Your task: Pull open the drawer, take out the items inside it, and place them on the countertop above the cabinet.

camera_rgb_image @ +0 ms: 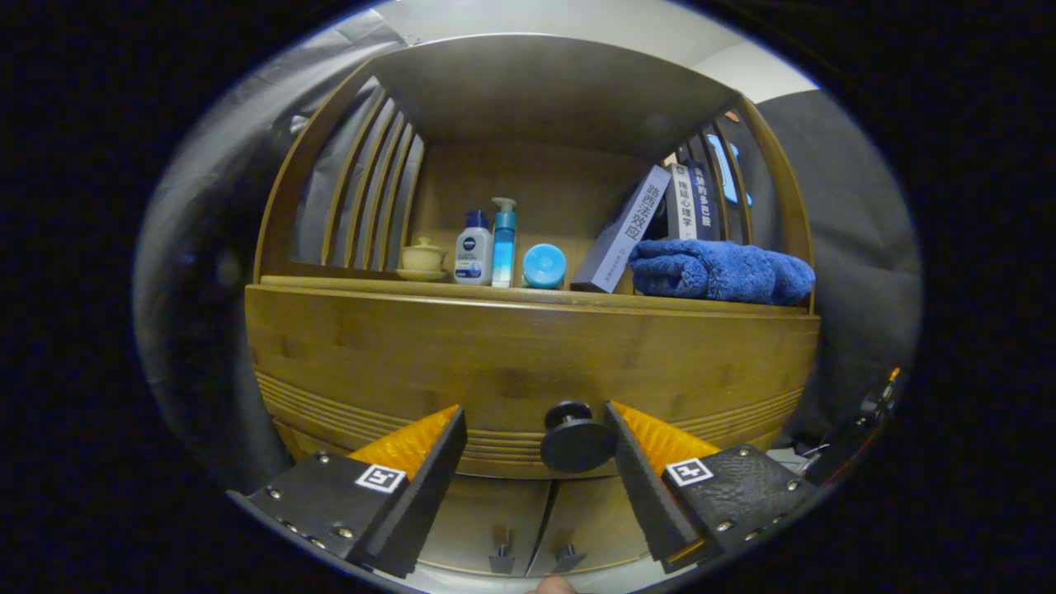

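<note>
Here, the hand-held gripper (535,429), fingers spread and released, brackets the drawer (528,363) knob (575,439), nearer its right finger.

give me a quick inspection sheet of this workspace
surface: wooden countertop above the drawer, crowded
job's things: drawer shut; black knob between the fingers, nearer the right one
clutter: lidded cup, white bottle, blue pump bottle, blue round lid, leaning books, blue towel
grippers: gripper open, fingers either side of the knob, not pressing
cables: nothing seen
surroundings: cabinet doors below the drawer, dark cloth wall
</note>
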